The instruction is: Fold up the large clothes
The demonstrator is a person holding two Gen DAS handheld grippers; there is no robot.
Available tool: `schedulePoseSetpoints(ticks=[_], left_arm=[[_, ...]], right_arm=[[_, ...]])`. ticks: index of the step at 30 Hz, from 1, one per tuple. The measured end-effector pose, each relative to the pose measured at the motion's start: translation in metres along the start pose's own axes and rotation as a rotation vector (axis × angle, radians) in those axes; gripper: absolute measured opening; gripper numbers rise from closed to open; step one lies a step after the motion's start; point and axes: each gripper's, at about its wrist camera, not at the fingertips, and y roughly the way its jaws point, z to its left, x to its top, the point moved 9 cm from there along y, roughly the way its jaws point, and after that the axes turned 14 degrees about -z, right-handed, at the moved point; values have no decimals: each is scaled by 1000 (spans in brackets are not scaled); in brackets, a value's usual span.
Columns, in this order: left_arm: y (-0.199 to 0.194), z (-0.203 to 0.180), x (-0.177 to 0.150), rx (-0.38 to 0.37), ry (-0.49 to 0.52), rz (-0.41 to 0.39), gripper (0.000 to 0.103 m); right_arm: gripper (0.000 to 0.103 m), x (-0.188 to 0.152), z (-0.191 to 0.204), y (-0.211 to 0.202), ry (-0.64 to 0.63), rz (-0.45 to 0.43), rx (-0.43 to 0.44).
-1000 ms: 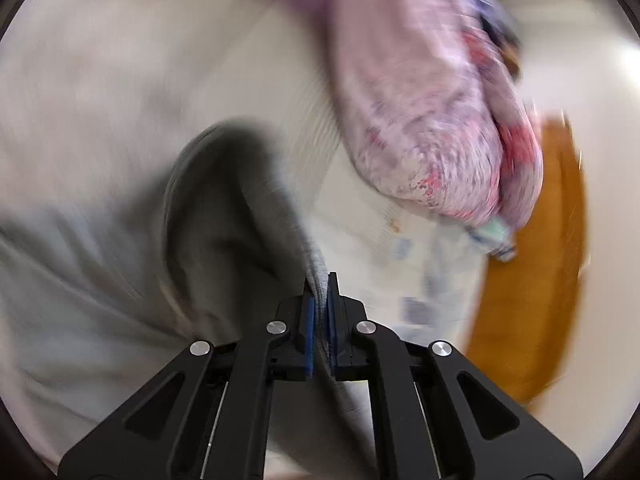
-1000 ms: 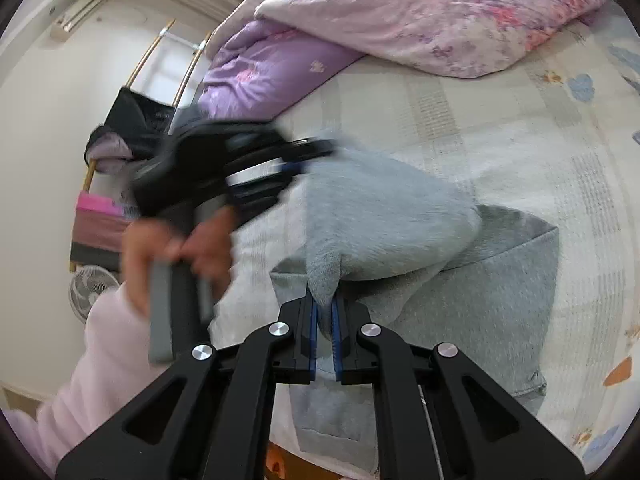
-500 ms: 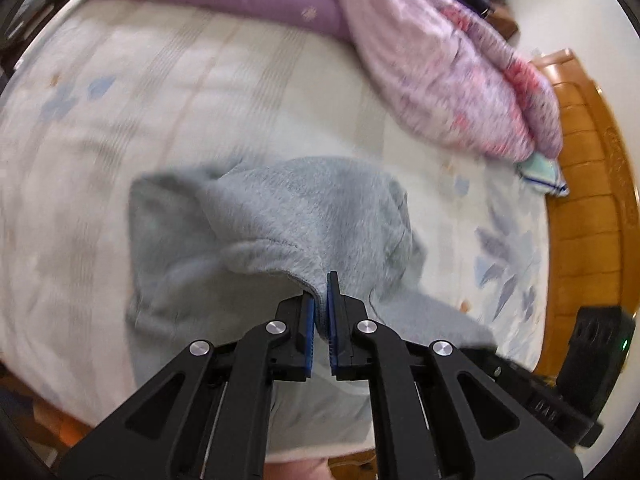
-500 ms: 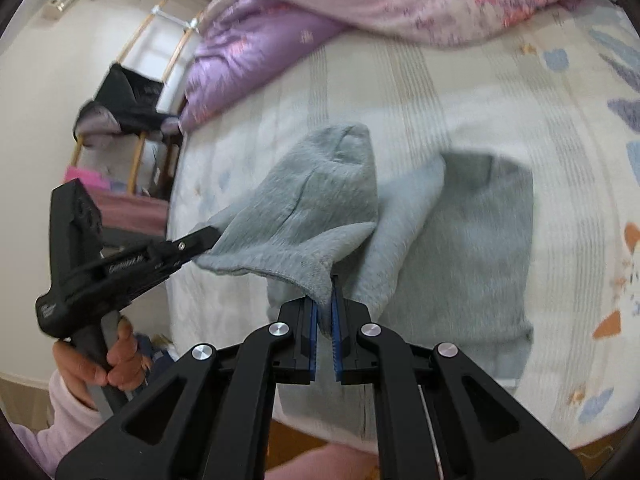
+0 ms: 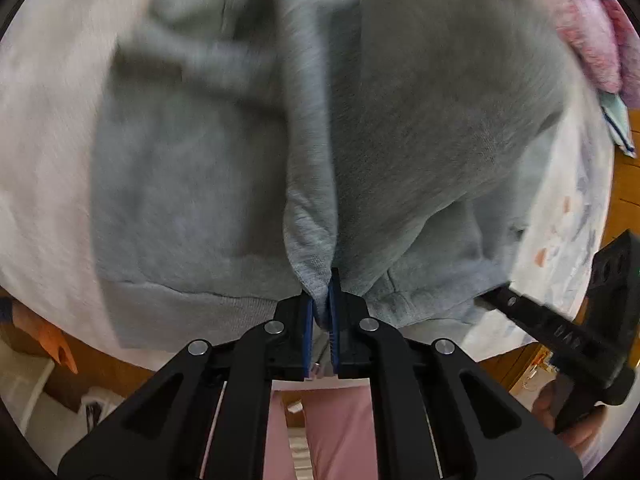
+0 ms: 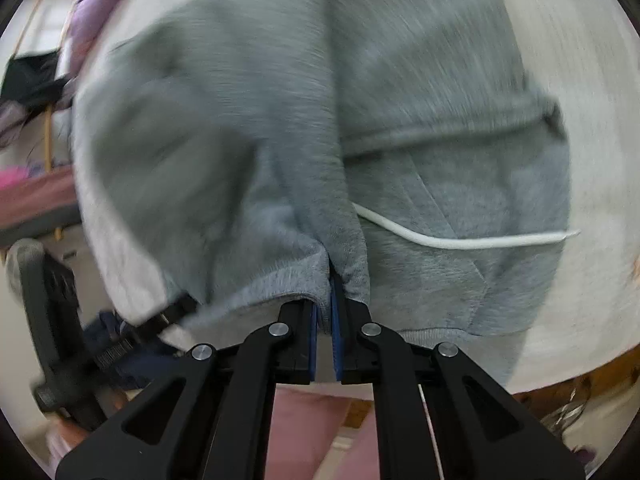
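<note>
A grey hoodie (image 5: 192, 184) lies on the pale bed sheet (image 5: 44, 128) near the bed's front edge and fills both views. My left gripper (image 5: 321, 298) is shut on a pinched fold of the hoodie's grey fabric. My right gripper (image 6: 325, 294) is shut on another corner of the same hoodie (image 6: 440, 120), just above its hem. A white drawstring (image 6: 460, 242) lies across the hoodie's front in the right wrist view. The right gripper's black body (image 5: 560, 332) shows at the right of the left wrist view; the left one (image 6: 52, 320) shows at the left of the right wrist view.
A pink and purple duvet (image 5: 600, 36) is bunched at the far right of the bed. The wooden bed frame (image 5: 628, 168) runs along the right. A purple quilt (image 6: 92, 8) and a rack with dark clothes (image 6: 32, 76) stand at the left. My pink trousers (image 5: 320, 432) are below.
Both grippers have swung down and toward the bed's front edge, carrying the held fabric over the hoodie's lower part. The hoodie now lies much closer and fills the views.
</note>
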Motion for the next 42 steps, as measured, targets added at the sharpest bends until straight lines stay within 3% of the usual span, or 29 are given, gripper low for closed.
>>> schedulePoseSetpoints(ticks=[2, 4, 6, 11, 13, 15, 21, 24, 30, 37, 40, 42], left_arm=[[10, 7, -5, 32, -32, 24, 16], [10, 12, -7, 73, -32, 50, 52], [2, 15, -8, 77, -8, 56, 68], [-32, 17, -7, 45, 36, 66, 69], [-48, 20, 4, 20, 16, 42, 77], [-64, 21, 23, 13, 14, -8, 77], [-71, 14, 77, 48, 18, -96, 81], [-71, 0, 92, 6, 8, -117, 81], [-74, -18, 91, 25, 95, -123, 81], [-72, -18, 73, 12, 66, -99, 81], [-77, -16, 64, 1, 58, -108, 81], [-80, -11, 62, 10, 62, -110, 81]], right_arm=[[7, 0, -8, 10, 76, 14, -30], [11, 0, -10, 14, 114, 43, -28], [14, 4, -8, 12, 109, 76, -17], [17, 21, 1, -17, 106, 116, 38], [17, 29, 3, -32, 77, 100, 52], [18, 23, -3, -40, 55, 79, 54], [18, -11, -15, -33, 71, 91, -6], [18, -13, -4, -47, -8, 25, -71], [18, 1, 38, -80, -225, -96, -176], [19, -1, 47, -91, -390, -100, -239], [19, -3, 64, -104, -427, -139, -198], [20, -3, 76, -113, -414, -159, -109]])
